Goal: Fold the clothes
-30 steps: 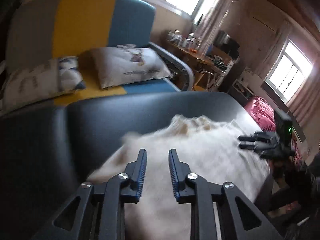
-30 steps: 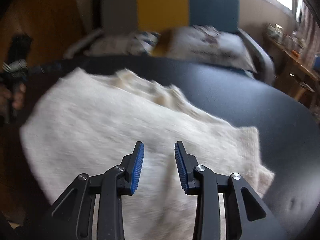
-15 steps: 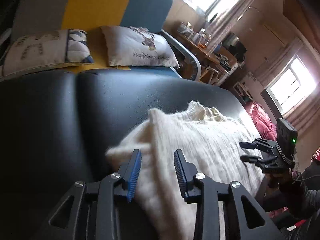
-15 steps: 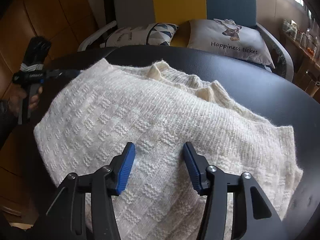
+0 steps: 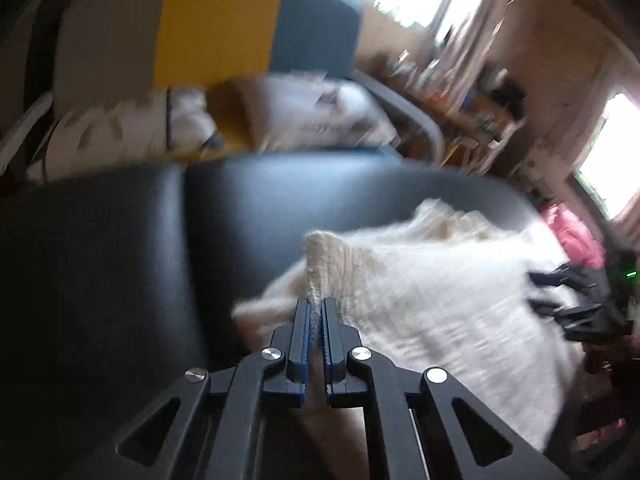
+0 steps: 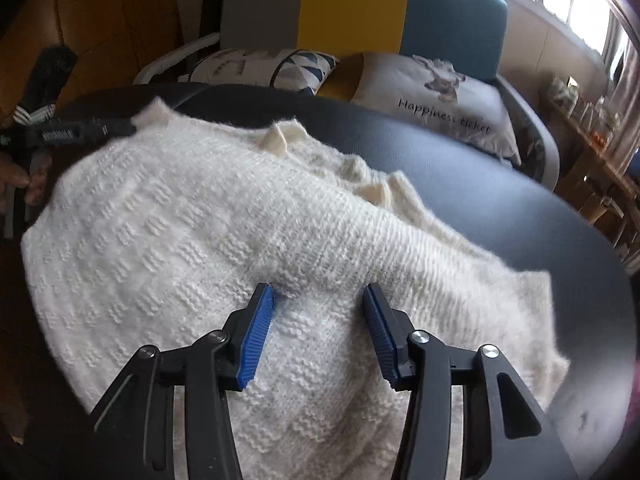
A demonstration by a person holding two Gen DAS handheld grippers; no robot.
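Sweater [image 6: 192, 216] on black padded table [image 6: 500, 208], sofa [image 6: 352, 4] behind; left gripper [image 5: 316, 312] jaws pinched on its edge; right gripper [image 6: 320, 320] jaws wide apart, empty

The sweater [image 6: 208, 216] is cream-white with a knitted block texture. It lies on a black table [image 6: 500, 208]. The right gripper [image 6: 318, 304] is black with blue pads [image 6: 256, 336]. The sofa [image 6: 352, 4] has grey, yellow and teal panels.

The grey cushion [image 6: 440, 96] on the far sofa, right side, reads "Happiness ticket" in dark script beneath a deer drawing. No other text is legible.
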